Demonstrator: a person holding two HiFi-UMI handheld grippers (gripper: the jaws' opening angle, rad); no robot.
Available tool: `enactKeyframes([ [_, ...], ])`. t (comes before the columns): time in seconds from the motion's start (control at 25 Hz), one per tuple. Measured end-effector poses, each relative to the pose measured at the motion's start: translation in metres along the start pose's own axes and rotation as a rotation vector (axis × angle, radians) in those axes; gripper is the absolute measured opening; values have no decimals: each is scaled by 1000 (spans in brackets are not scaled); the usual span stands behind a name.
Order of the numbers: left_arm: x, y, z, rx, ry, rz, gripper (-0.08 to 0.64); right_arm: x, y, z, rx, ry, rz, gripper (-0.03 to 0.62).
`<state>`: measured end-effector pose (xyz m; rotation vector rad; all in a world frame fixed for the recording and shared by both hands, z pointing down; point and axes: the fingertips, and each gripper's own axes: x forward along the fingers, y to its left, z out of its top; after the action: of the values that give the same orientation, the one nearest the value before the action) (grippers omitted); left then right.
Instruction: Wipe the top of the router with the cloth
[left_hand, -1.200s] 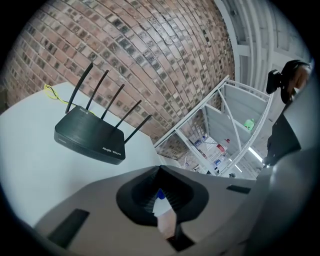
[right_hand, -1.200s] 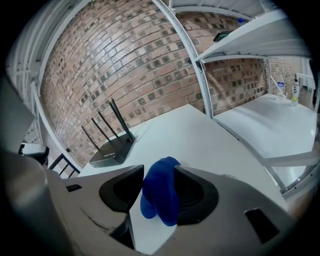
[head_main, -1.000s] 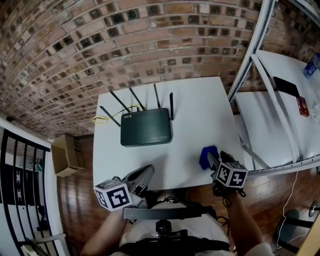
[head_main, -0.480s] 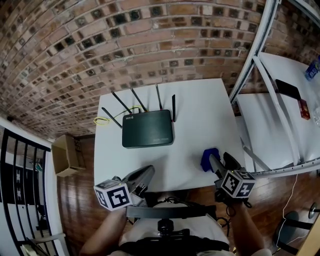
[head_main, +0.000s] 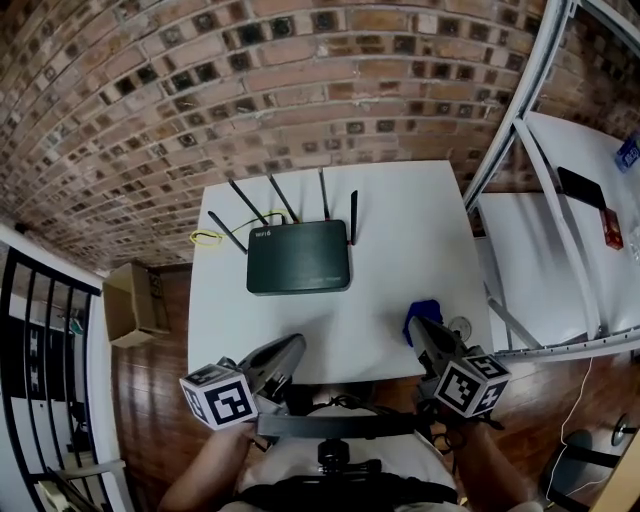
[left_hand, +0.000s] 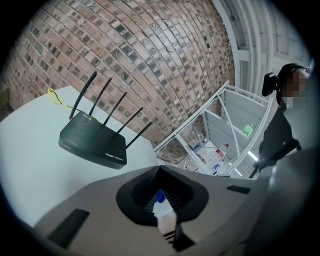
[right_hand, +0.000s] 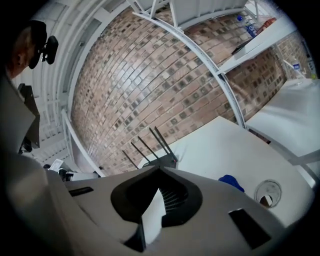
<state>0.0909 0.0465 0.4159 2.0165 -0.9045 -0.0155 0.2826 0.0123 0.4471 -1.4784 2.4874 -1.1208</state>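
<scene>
Right hand-held gripper (head_main: 420, 328), jaws just closed on nothing, beside blue cloth (head_main: 428, 307) at near right of table (head_main: 400, 230); left hand-held gripper (head_main: 293, 345) closed, empty. Pickup step, judged: reopen, straddle cloth, clamp.

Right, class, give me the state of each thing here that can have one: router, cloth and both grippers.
router: flat on the white table, antennas raised, top uncovered.
cloth: bunched at the table's near right edge, not held.
left gripper: shut, empty.
right gripper: jaws have just closed, now shut, nothing between them.
</scene>
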Motion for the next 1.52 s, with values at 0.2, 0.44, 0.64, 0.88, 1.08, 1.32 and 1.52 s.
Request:
enactKeyframes([
  [0.2, -7, 2, 0, 2, -13, 15, 25, 9, 18, -8, -55, 50, 38, -2],
  [0.44, -14, 2, -3, 3, -26, 46, 25, 20, 40, -15, -47, 72, 121, -3],
  [0.64, -19, 1, -15, -8, -19, 66, 25, 20, 51, -22, -59, 81, 163, -3],
  [0.88, -21, -2, -20, 16, 2, 100, 25, 16, 53, -23, -66, 83, 182, -5],
  [1.08, -16, -5, -21, 5, -3, 67, 25, 13, 48, -21, -59, 81, 172, -5],
  [1.32, -14, -7, -20, 2, -3, 41, 25, 13, 48, -20, -55, 80, 165, -5],
  [1.52, -15, -4, -17, 25, 15, 79, 25, 15, 49, -20, -58, 82, 168, -5],
])
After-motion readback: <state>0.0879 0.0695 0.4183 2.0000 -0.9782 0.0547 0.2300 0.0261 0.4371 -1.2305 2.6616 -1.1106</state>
